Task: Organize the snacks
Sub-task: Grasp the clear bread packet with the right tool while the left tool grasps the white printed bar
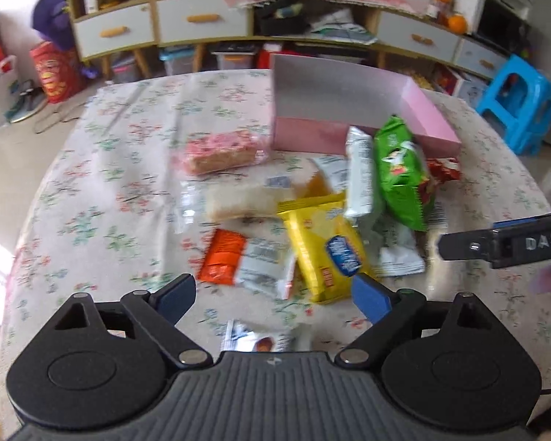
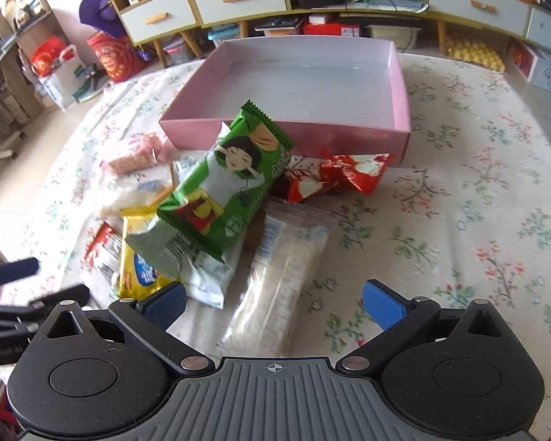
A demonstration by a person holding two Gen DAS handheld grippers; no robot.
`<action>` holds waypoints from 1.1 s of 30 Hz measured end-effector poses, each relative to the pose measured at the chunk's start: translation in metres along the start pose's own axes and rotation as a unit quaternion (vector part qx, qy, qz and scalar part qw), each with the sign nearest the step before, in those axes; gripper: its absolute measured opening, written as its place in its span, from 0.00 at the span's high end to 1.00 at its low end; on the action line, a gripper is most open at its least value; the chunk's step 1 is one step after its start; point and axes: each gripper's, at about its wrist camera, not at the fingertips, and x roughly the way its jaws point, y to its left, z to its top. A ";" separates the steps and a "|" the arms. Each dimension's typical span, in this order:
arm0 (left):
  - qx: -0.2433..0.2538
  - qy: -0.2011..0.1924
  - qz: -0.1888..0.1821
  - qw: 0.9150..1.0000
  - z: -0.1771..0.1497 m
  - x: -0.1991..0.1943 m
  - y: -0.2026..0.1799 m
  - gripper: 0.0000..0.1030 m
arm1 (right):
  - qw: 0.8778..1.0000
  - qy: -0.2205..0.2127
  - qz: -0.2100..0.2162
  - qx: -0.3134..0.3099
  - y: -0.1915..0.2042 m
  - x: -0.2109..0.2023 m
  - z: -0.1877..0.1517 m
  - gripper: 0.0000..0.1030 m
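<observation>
A heap of snack packets lies on the flowered tablecloth (image 2: 477, 220) in front of a shallow pink box (image 2: 275, 132), whose inside is bare. A green packet (image 2: 227, 183) leans on top of the heap, with a yellow packet (image 1: 323, 246), an orange one (image 1: 222, 257), a pink bar (image 1: 220, 152) and a red packet (image 2: 341, 172) around it. My left gripper (image 1: 275, 296) hovers open over the near edge of the heap, its pads touching nothing. My right gripper (image 2: 273, 304) is open above a clear packet of white rice cake (image 2: 283, 275).
Behind the table stands a long cabinet with drawers (image 1: 202, 18) and cluttered shelves. A blue plastic stool (image 1: 518, 99) is on the floor at the right, and red bags (image 1: 55, 70) at the left. The cloth right of the heap is bare.
</observation>
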 end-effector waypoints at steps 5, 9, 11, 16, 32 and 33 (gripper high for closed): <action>-0.003 -0.007 -0.041 0.999 0.005 0.009 0.000 0.30 | 0.999 0.015 0.021 0.045 -0.016 0.013 -0.003 0.09; -0.005 -0.019 -0.083 0.996 0.014 0.013 -0.002 0.45 | 0.997 0.023 0.032 0.067 -0.022 0.018 0.000 0.17; 0.001 -0.027 -0.095 0.995 0.018 0.016 -0.005 0.50 | 0.996 0.028 0.040 0.072 -0.024 0.021 0.002 0.26; 0.018 -0.034 -0.123 0.992 0.027 0.024 -0.015 0.61 | 0.995 0.040 0.051 0.076 -0.023 0.028 0.005 0.38; 0.026 -0.017 -0.116 0.993 0.045 0.049 -0.034 0.75 | 0.992 0.052 0.063 0.096 -0.039 0.026 0.013 0.73; 0.025 -0.015 -0.113 0.993 0.046 0.050 -0.034 0.75 | 0.992 0.052 0.064 0.098 -0.040 0.025 0.012 0.74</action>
